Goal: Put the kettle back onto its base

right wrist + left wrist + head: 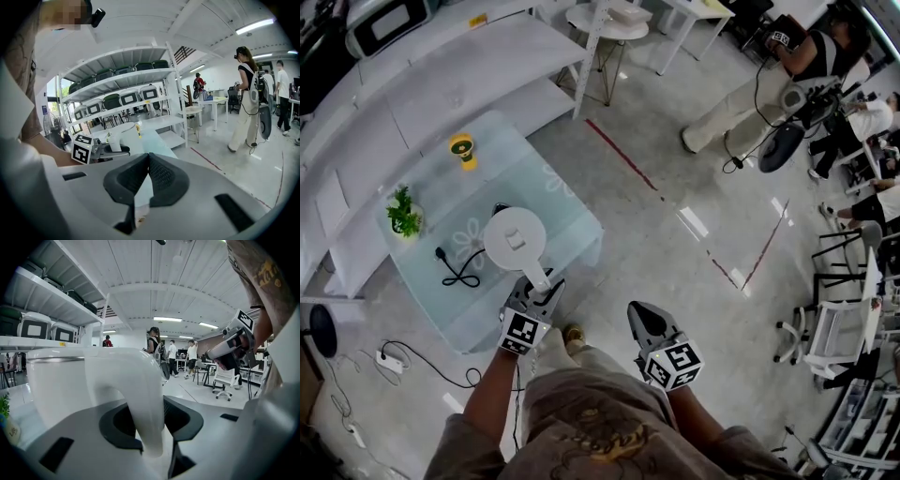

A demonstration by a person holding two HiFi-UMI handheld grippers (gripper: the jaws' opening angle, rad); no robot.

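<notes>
Kettle (pixel 514 239): found near the table's (pixel 574 208) front edge, judged rigid, slick, heavy if full, best gripped by the handle (pixel 140 394) between the opening left tongs (pixel 542 291); right tongs (pixel 636 311) pinched together, empty.

Open-plan lab-style office: white metal shelving (pixel 126 75) lined with equipment cases (pixel 129 98), swivel chairs (pixel 825 328) beside desks (pixel 206 105), strip lights (pixel 167 319) overhead, red tape (pixel 623 155) marking the glossy floor (pixel 675 253), a person (pixel 750 94) standing nearby.
</notes>
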